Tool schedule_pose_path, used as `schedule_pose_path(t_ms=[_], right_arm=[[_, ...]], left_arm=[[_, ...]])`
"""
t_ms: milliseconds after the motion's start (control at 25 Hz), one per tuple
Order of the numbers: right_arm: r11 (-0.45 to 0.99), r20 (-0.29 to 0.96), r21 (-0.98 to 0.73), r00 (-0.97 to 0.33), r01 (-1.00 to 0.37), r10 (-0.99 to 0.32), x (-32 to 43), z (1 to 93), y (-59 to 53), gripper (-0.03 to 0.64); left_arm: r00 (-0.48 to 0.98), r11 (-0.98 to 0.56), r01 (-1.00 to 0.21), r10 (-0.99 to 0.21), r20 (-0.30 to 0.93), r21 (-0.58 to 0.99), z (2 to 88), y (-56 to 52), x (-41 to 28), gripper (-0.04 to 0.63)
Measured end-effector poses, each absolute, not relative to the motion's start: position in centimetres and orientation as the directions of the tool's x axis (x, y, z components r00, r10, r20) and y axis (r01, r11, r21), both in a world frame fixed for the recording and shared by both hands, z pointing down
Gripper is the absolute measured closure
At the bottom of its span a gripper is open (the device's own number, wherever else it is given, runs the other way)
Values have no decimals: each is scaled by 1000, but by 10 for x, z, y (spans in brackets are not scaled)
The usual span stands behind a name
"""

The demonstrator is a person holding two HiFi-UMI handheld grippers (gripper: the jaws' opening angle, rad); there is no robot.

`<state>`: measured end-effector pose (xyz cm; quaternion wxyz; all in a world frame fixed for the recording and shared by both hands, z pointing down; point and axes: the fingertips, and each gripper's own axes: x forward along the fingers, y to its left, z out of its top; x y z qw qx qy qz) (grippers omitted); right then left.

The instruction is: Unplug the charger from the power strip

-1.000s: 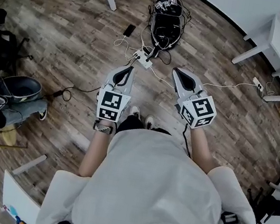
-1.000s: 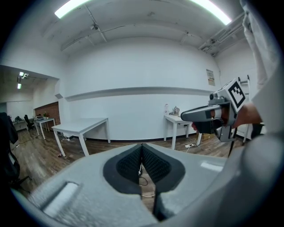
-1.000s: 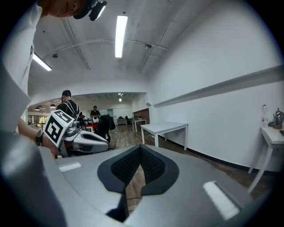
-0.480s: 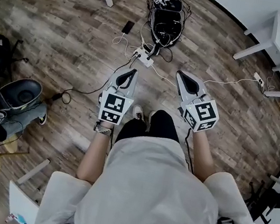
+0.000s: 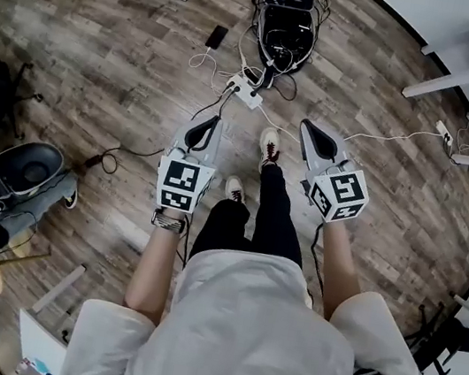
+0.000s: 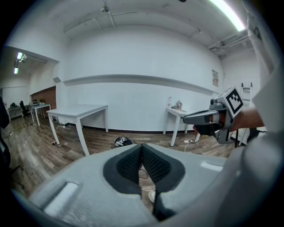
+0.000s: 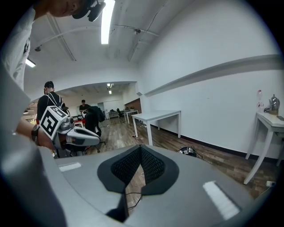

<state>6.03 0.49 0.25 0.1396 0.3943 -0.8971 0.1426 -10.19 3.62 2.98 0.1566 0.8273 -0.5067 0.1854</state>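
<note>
Now, compared with a second ago, I have taken a step toward the work: one shoe (image 5: 269, 143) is planted ahead at twelve o'clock, and both grippers have sunk and ride nearer the floor. My left gripper (image 5: 206, 128) has its ribbed pads pressed together at the tips, with nothing between them. My right gripper (image 5: 311, 133) is likewise closed and empty. The power strip (image 5: 246, 93) lies on the wooden floor (image 5: 102, 69), at about one o'clock from the left gripper and eleven o'clock from the right, still apart from both. By my reading the approach is under way and no plug has been touched; the jaws must part before any grasp. Count: two grippers; one power strip; one phone (image 5: 217, 37), at eleven o'clock from the strip and joined to it by a white cable (image 5: 204, 62); one black pack (image 5: 287, 16) at twelve o'clock beyond it; two white tables, seen in part. The charger sits among several plugs on the strip, too small to count or single out.
</note>
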Motion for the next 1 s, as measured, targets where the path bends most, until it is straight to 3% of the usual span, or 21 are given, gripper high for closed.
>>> schedule_pose_path(t_ms=[560,1000], right_arm=[[674,385,-170,-678,-719,-627,36,119,-66,615],[688,408,-196,-696,-699,-591,36,208,-112,615]], left_arm=[[386,-381,-917,-782,489,114,152,-33,-124,592],[413,-411,-901,-718,560,138,246,-79,-102,592]])
